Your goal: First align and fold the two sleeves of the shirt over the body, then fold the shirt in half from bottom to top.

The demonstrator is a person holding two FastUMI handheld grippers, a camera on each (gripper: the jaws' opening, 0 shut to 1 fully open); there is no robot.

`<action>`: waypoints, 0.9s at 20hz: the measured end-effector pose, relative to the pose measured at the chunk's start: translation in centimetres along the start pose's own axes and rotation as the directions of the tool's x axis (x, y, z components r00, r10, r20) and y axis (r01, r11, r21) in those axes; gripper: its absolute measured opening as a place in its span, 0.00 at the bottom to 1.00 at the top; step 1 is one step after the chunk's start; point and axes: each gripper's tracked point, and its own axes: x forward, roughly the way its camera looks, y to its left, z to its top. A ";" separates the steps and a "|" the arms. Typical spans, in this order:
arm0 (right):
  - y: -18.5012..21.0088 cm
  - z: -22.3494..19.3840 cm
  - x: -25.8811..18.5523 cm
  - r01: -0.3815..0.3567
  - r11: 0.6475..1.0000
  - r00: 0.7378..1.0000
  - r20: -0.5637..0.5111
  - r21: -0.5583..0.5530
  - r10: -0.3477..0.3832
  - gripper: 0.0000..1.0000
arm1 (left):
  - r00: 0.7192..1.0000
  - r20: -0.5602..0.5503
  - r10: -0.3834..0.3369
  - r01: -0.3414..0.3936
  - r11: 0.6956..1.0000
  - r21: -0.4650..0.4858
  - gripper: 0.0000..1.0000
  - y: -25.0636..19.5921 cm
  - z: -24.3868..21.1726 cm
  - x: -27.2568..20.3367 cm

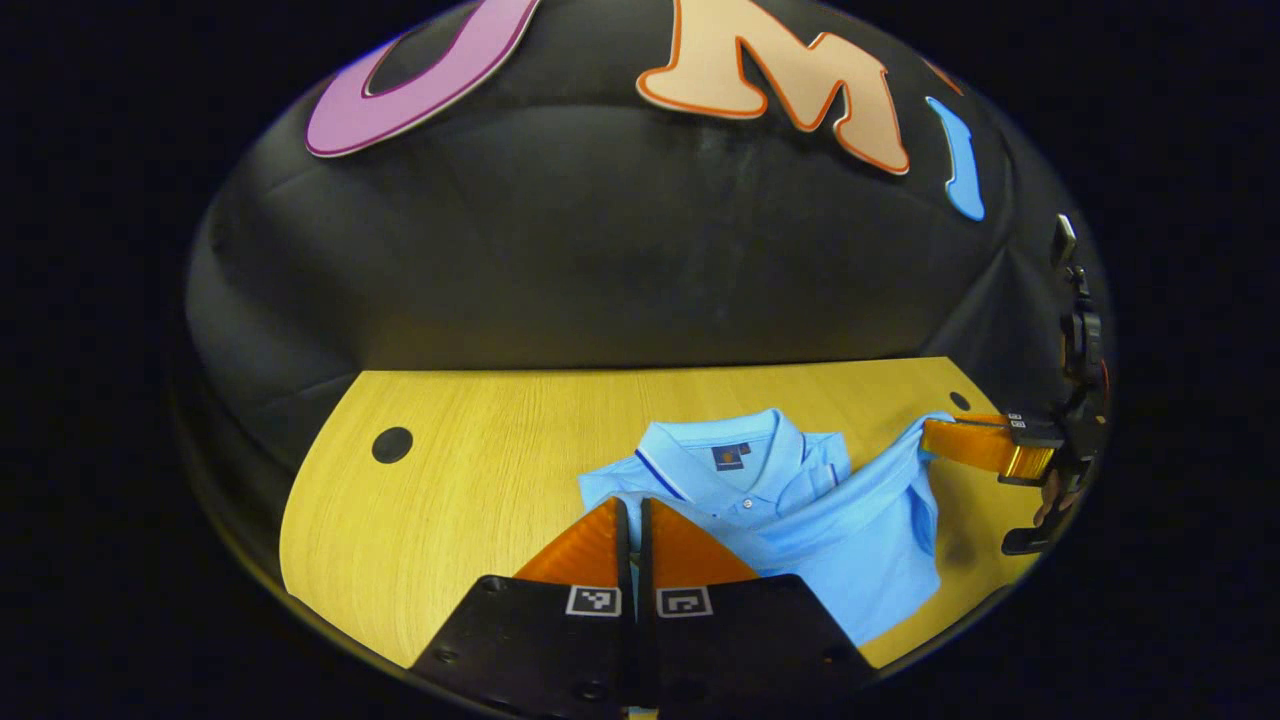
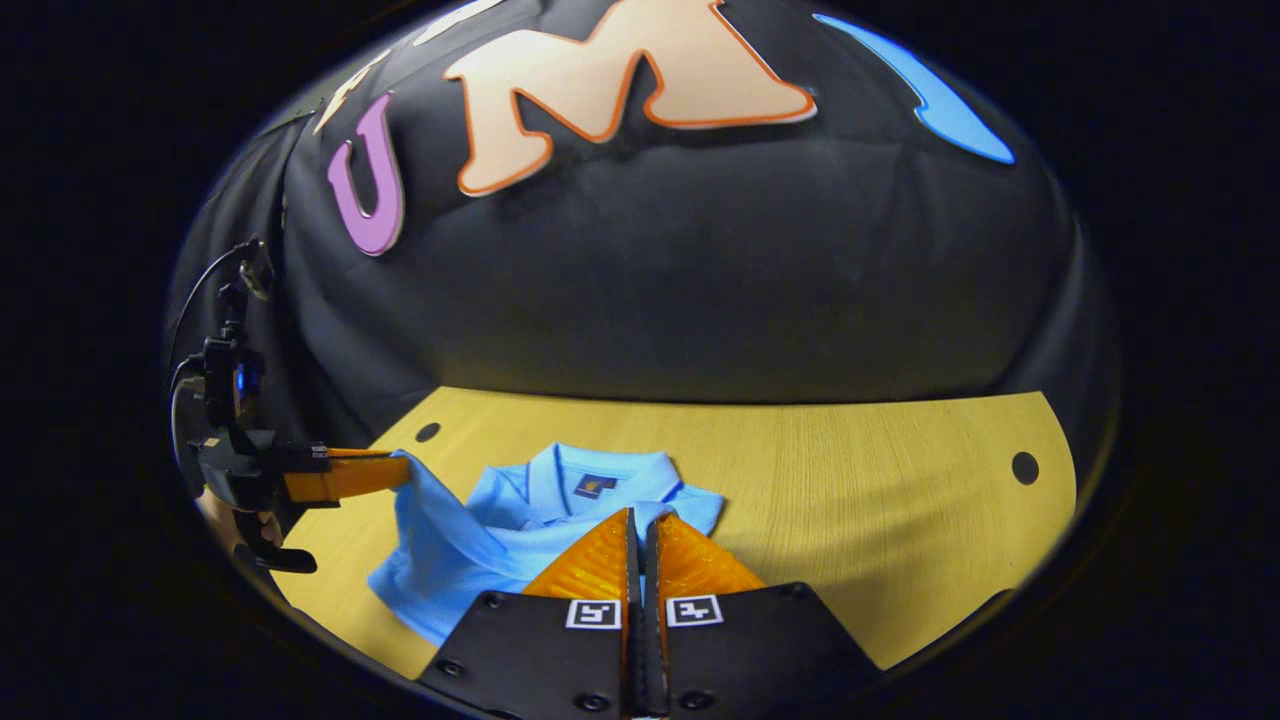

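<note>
A light blue polo shirt (image 1: 850,530) lies on the wooden table (image 1: 470,480), collar (image 1: 745,440) toward the wall. In the left gripper view my left gripper (image 1: 632,503) is shut, its tips over the shirt's near edge. Off to the right, the right gripper (image 1: 928,438) pinches a raised corner of the cloth. The right gripper view shows the same shirt (image 2: 470,545) and collar (image 2: 600,468). There my right gripper (image 2: 641,513) is shut at the cloth, and the left gripper (image 2: 400,467) holds a lifted corner at the left.
The table has round cable holes (image 1: 392,444) (image 2: 1025,467) near its corners. Bare wood (image 2: 880,500) stretches to either side of the shirt. A hand (image 2: 240,520) holds the far gripper. Black cloth walls in the back edge.
</note>
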 end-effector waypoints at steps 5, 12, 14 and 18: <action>-2.3 -4.6 3.5 0.054 0.998 0.994 -0.090 -0.029 -0.056 0.02 | 0.992 -0.105 0.075 -0.076 0.997 -0.012 0.00 1.9 -4.3 3.9; 0.2 -0.8 -4.8 0.100 0.994 0.993 0.065 -0.038 -0.097 1.00 | 0.991 0.103 0.089 -0.074 0.987 -0.140 0.80 1.1 1.1 -4.0; 1.6 1.3 -9.8 0.113 0.993 0.982 0.158 -0.025 -0.107 0.98 | 0.973 0.212 0.094 -0.070 0.991 -0.117 0.96 1.2 3.2 -8.1; 5.9 4.2 -21.0 0.143 0.990 0.940 0.315 -0.006 -0.133 0.98 | 0.945 0.319 0.073 -0.053 0.996 -0.072 0.96 0.2 4.4 -17.7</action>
